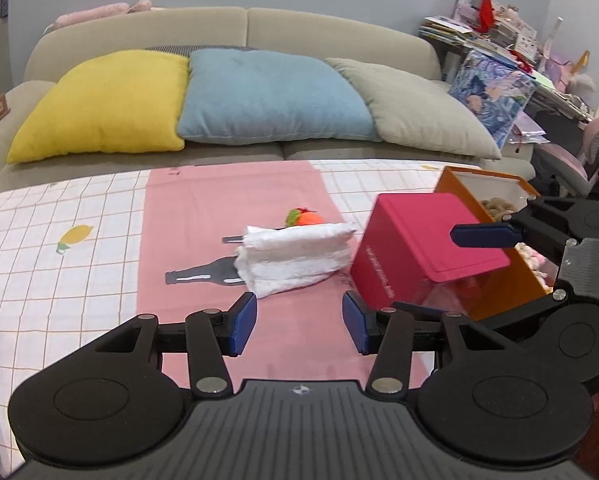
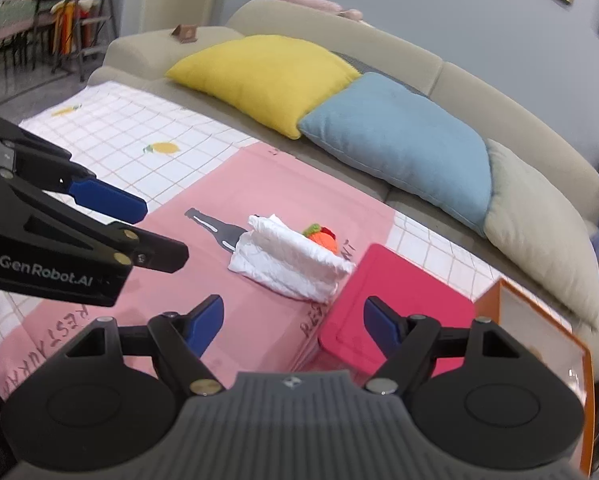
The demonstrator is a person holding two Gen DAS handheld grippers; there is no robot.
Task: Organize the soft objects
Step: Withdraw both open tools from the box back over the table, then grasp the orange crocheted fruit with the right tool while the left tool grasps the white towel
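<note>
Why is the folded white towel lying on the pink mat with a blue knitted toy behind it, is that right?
Not quite: the knitted toy behind the folded white towel is orange with green, not blue, as the left wrist view shows. The towel does lie on the pink mat.

A home living room: beige sofa (image 1: 235, 28) with 3 cushions (image 1: 271, 96).

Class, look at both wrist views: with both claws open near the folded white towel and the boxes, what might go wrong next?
1. The folded white towel lies loosely layered; a pinch may lift only the top layers and unfold it.
2. The small orange knitted toy touches the towel's far side and may get dragged.
3. The pink box sits tilted beside the towel; the right claw might nudge it.
</note>
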